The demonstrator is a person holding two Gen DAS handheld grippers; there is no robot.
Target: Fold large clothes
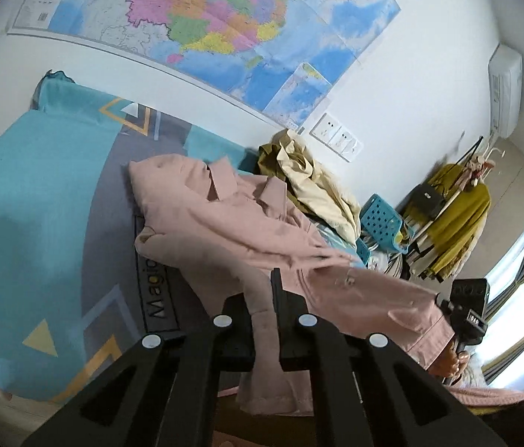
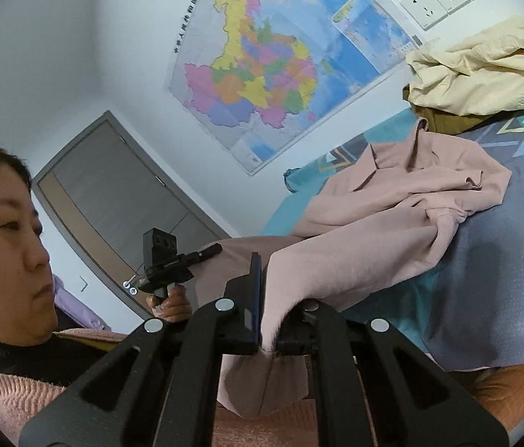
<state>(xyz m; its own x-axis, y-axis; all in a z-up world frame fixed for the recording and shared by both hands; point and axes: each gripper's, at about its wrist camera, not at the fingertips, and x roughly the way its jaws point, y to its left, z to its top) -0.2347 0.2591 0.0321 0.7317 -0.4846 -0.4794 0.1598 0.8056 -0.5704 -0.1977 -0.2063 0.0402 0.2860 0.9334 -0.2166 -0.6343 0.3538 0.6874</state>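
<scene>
A large pale pink coat (image 1: 224, 216) lies collar-up on a teal and grey bed cover (image 1: 20, 186), its lower part lifted off the bed toward me. My left gripper (image 1: 264, 298) is shut on one edge of the hem, and cloth hangs down between its fingers. In the right wrist view, my right gripper (image 2: 264, 298) is shut on another part of the same pink coat (image 2: 411, 193), with a fold bunched between the pads. The coat stretches from both grips up to its collar on the bed cover (image 2: 504, 260).
A heap of cream and olive clothes (image 1: 310, 178) sits by the wall behind the coat. A blue perforated basket (image 1: 381, 223) and a rack with a mustard garment (image 1: 459, 216) stand to the right. A person in a pink sweater (image 2: 9, 391) is at the left.
</scene>
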